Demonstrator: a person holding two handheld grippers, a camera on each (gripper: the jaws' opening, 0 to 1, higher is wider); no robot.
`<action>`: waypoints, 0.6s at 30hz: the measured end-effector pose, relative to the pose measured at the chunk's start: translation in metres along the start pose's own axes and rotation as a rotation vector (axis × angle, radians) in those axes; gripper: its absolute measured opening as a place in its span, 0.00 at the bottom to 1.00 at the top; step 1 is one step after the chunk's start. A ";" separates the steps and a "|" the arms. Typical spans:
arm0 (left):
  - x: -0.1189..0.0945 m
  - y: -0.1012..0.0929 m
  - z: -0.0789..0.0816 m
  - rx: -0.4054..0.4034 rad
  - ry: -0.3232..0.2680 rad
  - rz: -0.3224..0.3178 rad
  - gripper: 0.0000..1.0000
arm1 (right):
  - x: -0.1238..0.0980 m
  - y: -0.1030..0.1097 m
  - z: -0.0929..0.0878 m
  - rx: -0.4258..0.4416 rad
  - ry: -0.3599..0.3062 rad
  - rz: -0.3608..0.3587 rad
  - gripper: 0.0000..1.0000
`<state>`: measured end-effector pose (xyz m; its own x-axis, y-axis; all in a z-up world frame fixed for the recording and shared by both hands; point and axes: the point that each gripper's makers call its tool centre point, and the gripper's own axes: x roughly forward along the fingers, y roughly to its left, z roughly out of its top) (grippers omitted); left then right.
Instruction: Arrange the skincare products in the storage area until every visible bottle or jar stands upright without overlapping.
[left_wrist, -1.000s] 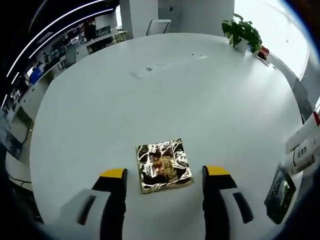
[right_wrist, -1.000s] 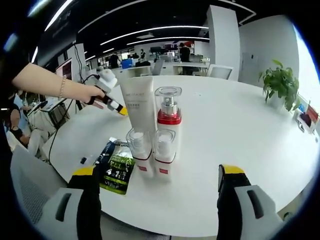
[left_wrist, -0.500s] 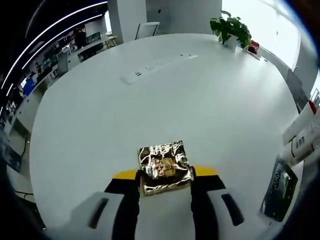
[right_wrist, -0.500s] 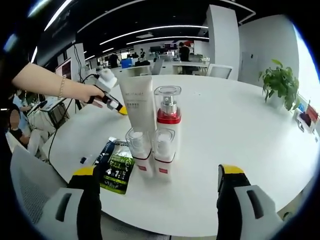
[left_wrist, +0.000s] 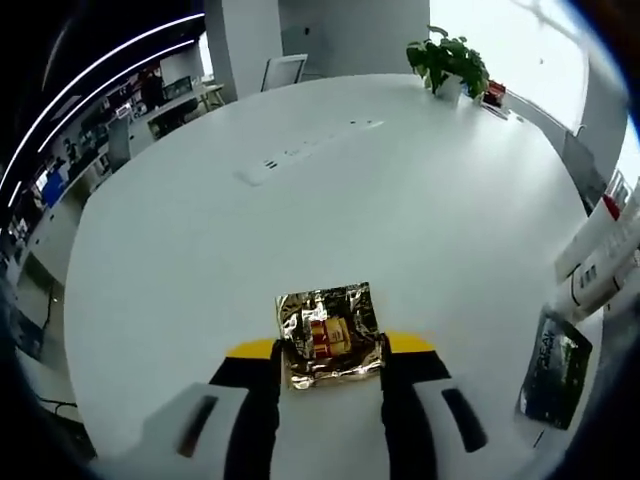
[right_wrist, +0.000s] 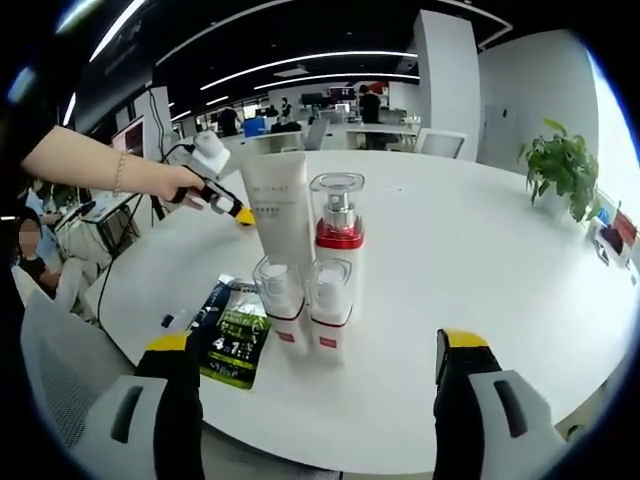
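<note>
Clamping a shiny gold foil packet (left_wrist: 329, 335) between its two yellow-tipped jaws, the left tool (left_wrist: 330, 347) sits at the lower centre of the left gripper view, with the packet lying on the round white worktop (left_wrist: 330, 190). At the right edge of that view stand part of a white tube and a bottle, and a dark sachet (left_wrist: 552, 368) lies flat at the lower right. A potted plant (left_wrist: 446, 62) stands at the upper right of the worktop. In the right gripper view, the right tool (right_wrist: 315, 345) has its jaws spread wide apart at the bottom of the frame, gripping nothing. Ahead of it, at the centre, four products stand upright in a tight group: a tall white tube (right_wrist: 275, 208), a red-collared pump bottle (right_wrist: 338, 225) and two small clear-capped bottles (right_wrist: 303, 303) in front. The dark green sachet (right_wrist: 231, 343) lies flat just left of them. At the upper left, a person's hand (right_wrist: 172, 184) holds the other tool.
</note>
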<state>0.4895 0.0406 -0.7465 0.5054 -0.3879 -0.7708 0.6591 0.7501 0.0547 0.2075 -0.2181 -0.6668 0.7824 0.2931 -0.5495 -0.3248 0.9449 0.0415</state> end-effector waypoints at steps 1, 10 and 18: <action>-0.002 -0.001 0.000 0.008 -0.001 -0.001 0.39 | 0.000 0.000 0.000 0.000 -0.001 0.001 0.98; -0.021 -0.016 0.010 0.081 -0.033 -0.038 0.39 | 0.000 0.002 0.002 -0.004 -0.017 0.012 0.99; -0.048 -0.040 0.013 0.142 -0.056 -0.061 0.39 | -0.005 0.005 0.012 -0.006 -0.070 0.030 1.00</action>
<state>0.4465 0.0222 -0.7031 0.4899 -0.4622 -0.7391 0.7592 0.6429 0.1012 0.2088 -0.2127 -0.6539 0.8074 0.3311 -0.4882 -0.3520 0.9346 0.0518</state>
